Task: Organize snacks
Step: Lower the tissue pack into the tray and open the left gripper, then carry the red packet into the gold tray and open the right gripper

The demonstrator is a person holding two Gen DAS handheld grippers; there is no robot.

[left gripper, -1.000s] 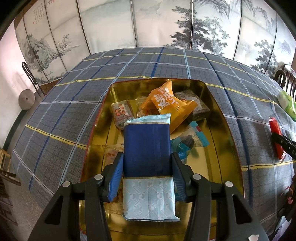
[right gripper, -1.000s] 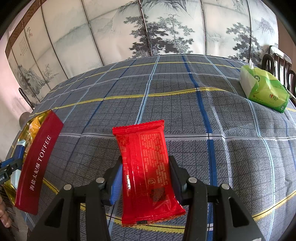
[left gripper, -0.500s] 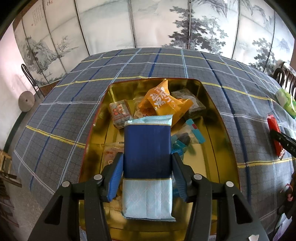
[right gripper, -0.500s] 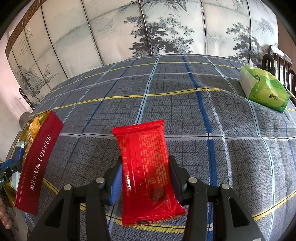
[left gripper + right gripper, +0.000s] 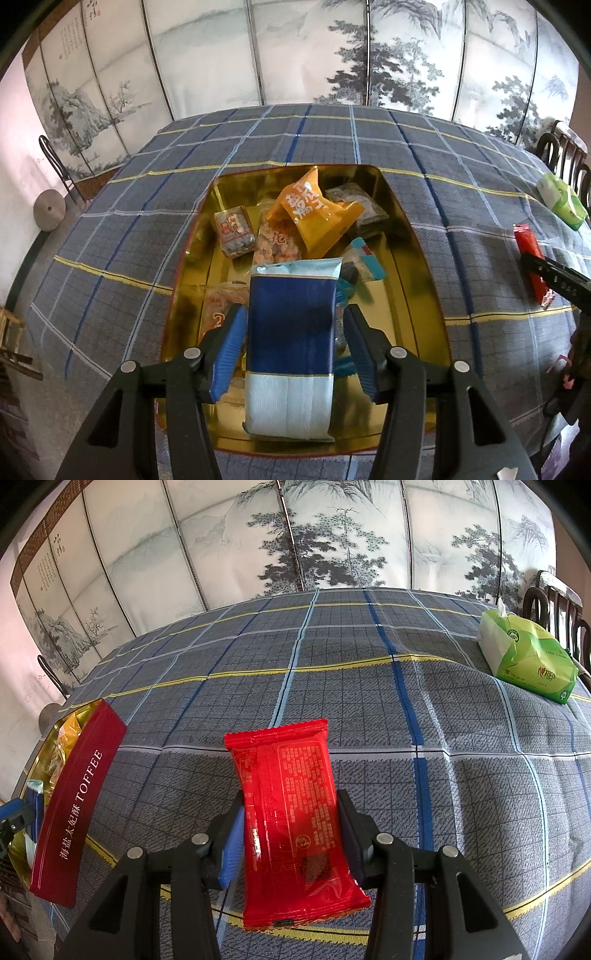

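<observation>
In the left wrist view my left gripper (image 5: 293,349) stands over the gold tin (image 5: 417,280). Its jaws are spread, with gaps on both sides of the blue and pale-blue packet (image 5: 291,347), which lies in the tin's front part. Beyond it in the tin lie an orange bag (image 5: 317,216), a small brown packet (image 5: 234,230) and several other snacks. In the right wrist view my right gripper (image 5: 291,838) is shut on a red snack packet (image 5: 295,812) above the checked tablecloth. The red packet also shows in the left wrist view (image 5: 530,254) at the far right.
The tin's red side marked TOFFEE (image 5: 74,812) stands at the left of the right wrist view. A green tissue pack (image 5: 524,661) lies at the table's far right. A painted folding screen (image 5: 295,51) stands behind the table, with chairs (image 5: 565,155) at the right.
My left gripper's jaws have spread and let go of the blue packet, which now rests in the tin. The left view has pulled back a little. The right gripper has held still.
</observation>
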